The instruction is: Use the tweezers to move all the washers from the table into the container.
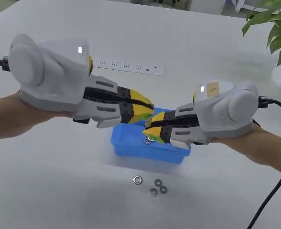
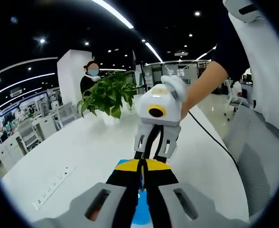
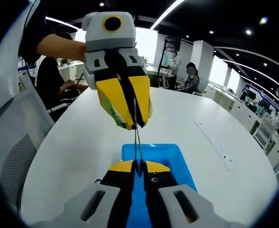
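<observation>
Blue rectangular plastic container [image 1: 131, 147] sits on the white table [image 1: 59, 191]. Above it the left tongs [image 1: 150, 108] and right tongs [image 1: 147, 132] meet tip to tip, both pinching the thin metal tweezers [image 3: 136, 130]. Four small silver washers [image 1: 137, 180] lie on the table near the container.

Four loose washers [image 1: 137, 180] — one blue container [image 1: 131, 148], one pair of tweezers [image 3: 136, 135], one power strip [image 1: 128, 66].

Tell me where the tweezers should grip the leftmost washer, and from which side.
The washer lies flat on the table, so pinch its rim, one tip through the hole, from above on its left; three other washers sit close on its right.
</observation>
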A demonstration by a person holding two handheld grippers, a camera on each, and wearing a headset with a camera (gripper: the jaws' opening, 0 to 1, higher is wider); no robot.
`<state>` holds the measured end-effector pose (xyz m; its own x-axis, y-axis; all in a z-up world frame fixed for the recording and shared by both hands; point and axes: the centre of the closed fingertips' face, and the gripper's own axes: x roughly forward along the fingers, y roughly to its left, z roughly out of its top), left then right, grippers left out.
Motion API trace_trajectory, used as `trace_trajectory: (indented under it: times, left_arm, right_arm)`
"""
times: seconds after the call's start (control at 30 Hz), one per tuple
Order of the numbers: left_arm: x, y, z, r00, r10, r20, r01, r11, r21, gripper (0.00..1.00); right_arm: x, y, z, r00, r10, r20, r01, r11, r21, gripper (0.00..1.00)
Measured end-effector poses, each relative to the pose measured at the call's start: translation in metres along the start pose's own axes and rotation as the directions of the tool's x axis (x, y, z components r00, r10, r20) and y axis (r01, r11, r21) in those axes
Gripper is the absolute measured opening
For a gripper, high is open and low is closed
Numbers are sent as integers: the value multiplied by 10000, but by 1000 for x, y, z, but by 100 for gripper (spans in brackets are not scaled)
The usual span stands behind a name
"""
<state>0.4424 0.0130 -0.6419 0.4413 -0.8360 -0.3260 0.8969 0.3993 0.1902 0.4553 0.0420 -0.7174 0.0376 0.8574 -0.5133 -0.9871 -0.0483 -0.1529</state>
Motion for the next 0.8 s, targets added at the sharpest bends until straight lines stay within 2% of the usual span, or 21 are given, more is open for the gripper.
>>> trace_trajectory:
  times: [0.13,0.23,0.4,0.5,0.67,0.8]
  left_arm:
    - [1,-1,2,10000,-24,-83,26,9998,211,5]
    - [0,4,4,9999,131,-65,-129,9996,233,5]
    - [-3,11,10,9992,403,58,-404,9991,90,5]
    - [-6,16,12,9971,764,-15,-764,9968,219,5]
    - [-15,17,25,9948,991,247,-996,9948,210,5]
    - [-21,15,29,9938,1100,173,-1105,9934,316,5]
  right_arm:
    - [0,0,2,9999,-114,-61,113,9998,-145,9]
    - [-2,-4,4,9993,-366,-68,364,9989,-311,11]
    - [-10,-9,10,9974,-714,112,713,9974,103,13]
    - [-14,-10,13,9958,-879,266,869,9955,384,20]
    - [-21,-4,13,9940,-1036,337,1022,9939,418,23]
    - [-30,2,12,9918,-1170,511,1123,9899,860,26]
